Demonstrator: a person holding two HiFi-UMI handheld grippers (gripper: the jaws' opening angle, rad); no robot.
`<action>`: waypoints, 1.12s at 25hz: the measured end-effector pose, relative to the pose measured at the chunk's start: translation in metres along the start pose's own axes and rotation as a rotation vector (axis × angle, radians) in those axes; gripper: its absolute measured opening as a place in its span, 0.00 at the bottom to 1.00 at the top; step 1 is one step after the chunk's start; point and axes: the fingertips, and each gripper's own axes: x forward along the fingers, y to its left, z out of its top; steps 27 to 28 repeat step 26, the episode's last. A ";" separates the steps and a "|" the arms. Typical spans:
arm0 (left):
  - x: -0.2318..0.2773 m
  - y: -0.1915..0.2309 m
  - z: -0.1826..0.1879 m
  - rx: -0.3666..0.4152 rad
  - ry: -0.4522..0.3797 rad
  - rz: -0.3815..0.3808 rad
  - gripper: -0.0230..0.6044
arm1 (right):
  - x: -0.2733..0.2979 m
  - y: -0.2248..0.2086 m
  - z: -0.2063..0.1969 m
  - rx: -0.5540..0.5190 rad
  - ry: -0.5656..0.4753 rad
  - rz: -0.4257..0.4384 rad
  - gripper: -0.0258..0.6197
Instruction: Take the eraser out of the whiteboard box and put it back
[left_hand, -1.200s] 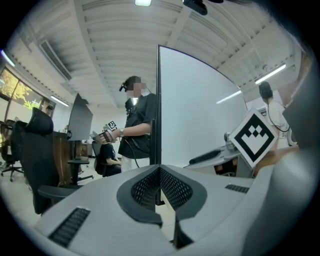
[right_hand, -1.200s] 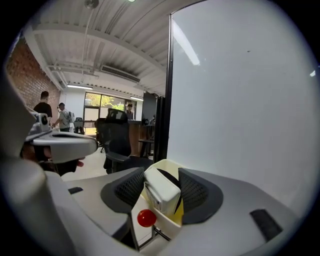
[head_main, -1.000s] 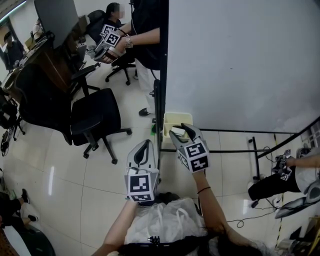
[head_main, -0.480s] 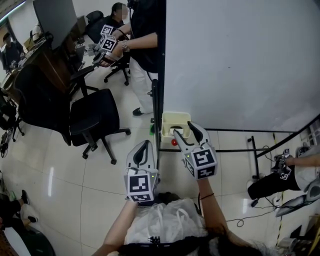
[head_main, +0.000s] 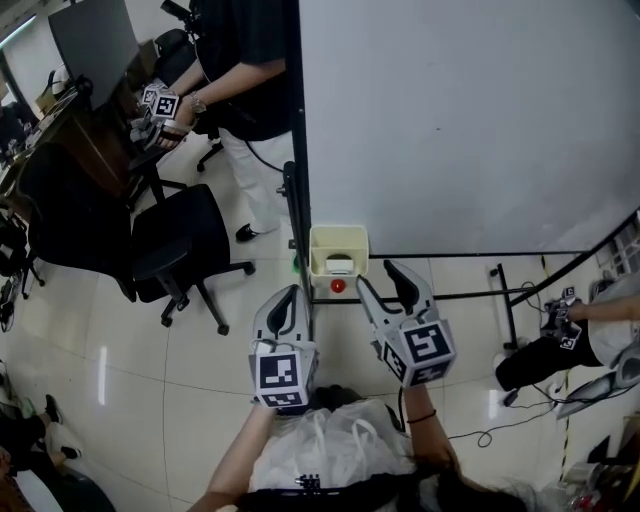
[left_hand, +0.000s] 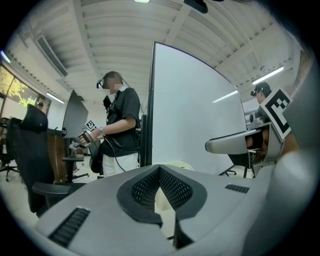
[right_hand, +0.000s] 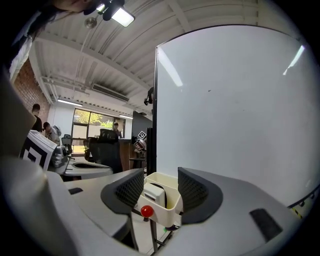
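Observation:
A cream whiteboard box (head_main: 338, 243) hangs on the black post at the whiteboard's (head_main: 470, 110) lower left corner. The white eraser (head_main: 340, 266) stands inside it, above a red knob (head_main: 338, 285). My right gripper (head_main: 386, 281) is open and empty, a short way in front of the box and apart from it. In the right gripper view the box (right_hand: 169, 212) and eraser (right_hand: 154, 194) show between the spread jaws of that gripper (right_hand: 161, 173). My left gripper (head_main: 290, 300) hangs shut and empty to the left of the post, its jaws (left_hand: 160, 170) meeting at the tips.
A black office chair (head_main: 185, 235) stands left of the post. Behind it a standing person (head_main: 235, 60) holds another gripper pair (head_main: 160, 105). The whiteboard's black floor rails (head_main: 470, 296) run to the right. A white plastic bag (head_main: 330, 445) lies at my front.
My right gripper has drawn back from the box toward me, open, and the eraser stays inside. The left gripper has hardly moved. The standing person shifted left.

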 end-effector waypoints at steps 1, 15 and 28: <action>0.001 -0.002 0.000 0.001 0.001 -0.003 0.04 | -0.001 0.000 -0.003 -0.001 0.005 -0.002 0.39; -0.004 -0.001 -0.001 0.006 0.002 0.011 0.04 | -0.005 0.008 -0.014 0.021 0.030 0.016 0.38; -0.008 0.006 -0.004 -0.001 0.015 0.041 0.04 | -0.003 0.010 -0.017 0.021 0.048 0.033 0.38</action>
